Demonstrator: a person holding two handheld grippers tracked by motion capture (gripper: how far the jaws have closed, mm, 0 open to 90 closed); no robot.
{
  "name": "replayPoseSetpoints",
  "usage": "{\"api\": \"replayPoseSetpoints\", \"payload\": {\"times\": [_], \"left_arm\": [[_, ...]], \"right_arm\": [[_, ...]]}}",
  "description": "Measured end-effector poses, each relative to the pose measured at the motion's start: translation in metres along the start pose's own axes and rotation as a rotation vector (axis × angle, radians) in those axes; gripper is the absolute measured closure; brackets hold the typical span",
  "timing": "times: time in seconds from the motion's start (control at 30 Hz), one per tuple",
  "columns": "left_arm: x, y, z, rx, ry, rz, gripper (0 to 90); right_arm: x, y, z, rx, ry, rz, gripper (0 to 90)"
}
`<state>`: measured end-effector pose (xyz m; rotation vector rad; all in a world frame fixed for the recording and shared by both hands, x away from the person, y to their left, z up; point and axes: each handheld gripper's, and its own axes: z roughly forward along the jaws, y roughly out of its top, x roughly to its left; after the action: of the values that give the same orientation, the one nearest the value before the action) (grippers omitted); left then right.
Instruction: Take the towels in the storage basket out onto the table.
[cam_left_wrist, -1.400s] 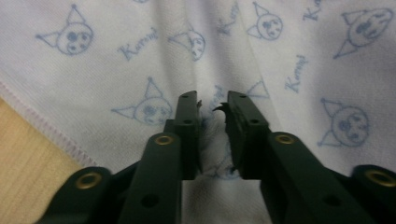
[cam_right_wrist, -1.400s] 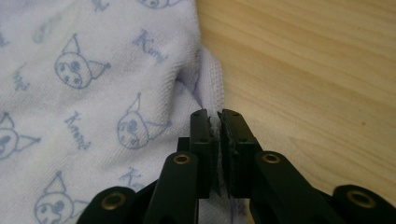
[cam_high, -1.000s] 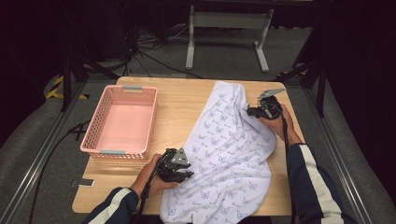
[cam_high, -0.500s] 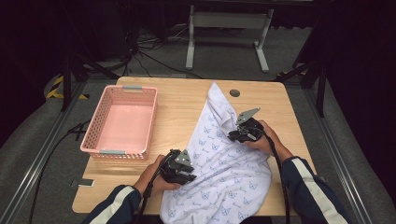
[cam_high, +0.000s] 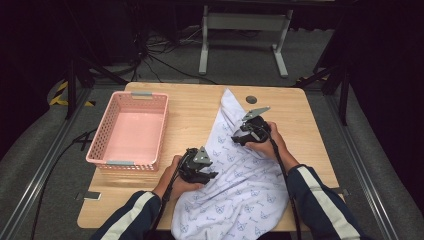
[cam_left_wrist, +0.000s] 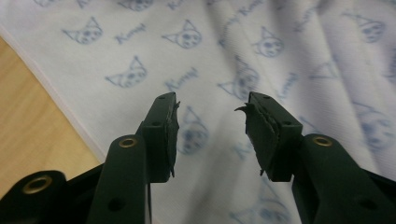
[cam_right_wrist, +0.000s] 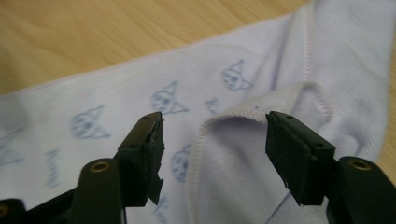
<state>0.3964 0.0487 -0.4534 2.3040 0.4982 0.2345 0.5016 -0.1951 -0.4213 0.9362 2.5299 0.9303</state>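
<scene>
Your right claw (cam_right_wrist: 212, 154) has just been opening and stands spread, nothing pinched. The shirt's (cam_high: 240, 185) folded hem (cam_right_wrist: 261, 105) lies right under it, between the tips, on the worktop (cam_high: 195, 110). Your left claw (cam_left_wrist: 210, 135) is spread too, over flat cloth.

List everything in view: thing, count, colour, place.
cloth: one, white with blue cat print, on the table's right half, hanging over the near edge
basket: one, pink, on the table's left
table: one, light wood
round disc: one, dark, far edge of the table by the cloth
metal stand: one, grey, on the floor behind
left gripper: black, open above the cloth
right gripper: black, open over a hemmed fold
sleeves: two, dark with white stripes
</scene>
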Motion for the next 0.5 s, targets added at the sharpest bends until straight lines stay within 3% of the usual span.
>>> {"api": "replayPoseSetpoints", "payload": {"times": [0.03,0.07,0.13,0.17,0.27,0.3,0.33,0.43,0.5], "left_arm": [[0.004,0.001,0.003,0.003,-0.015,-0.039,54.6],[0.007,0.0,0.006,0.007,-0.024,-0.05,54.7],[0.008,-0.001,0.009,0.024,-0.003,-0.029,55.1],[0.009,-0.002,0.01,0.028,-0.016,-0.04,56.0],[0.01,-0.006,0.009,0.039,-0.023,-0.022,60.0],[0.011,-0.007,0.008,0.045,-0.026,-0.022,63.1],[0.011,-0.007,0.008,0.045,-0.026,-0.022,66.1],[0.01,-0.009,0.003,0.069,-0.025,-0.019,72.7],[0.009,-0.011,0.0,0.08,-0.017,-0.015,79.5]], "right_arm": [[-0.002,0.001,0.004,0.012,-0.014,0.014,38.0],[-0.004,0.001,0.009,0.023,-0.022,0.038,37.9],[-0.008,0.002,0.019,0.059,-0.042,0.056,37.9],[-0.009,0.002,0.022,0.062,-0.039,0.066,42.3],[-0.011,0.002,0.025,0.054,-0.032,0.044,63.2],[-0.012,0.001,0.023,0.045,-0.033,0.043,75.3],[-0.012,0.001,0.023,0.045,-0.033,0.043,75.3],[-0.015,0.002,0.013,0.009,-0.034,0.034,89.1],[-0.019,0.005,-0.004,-0.017,-0.079,-0.001,89.9]]}}
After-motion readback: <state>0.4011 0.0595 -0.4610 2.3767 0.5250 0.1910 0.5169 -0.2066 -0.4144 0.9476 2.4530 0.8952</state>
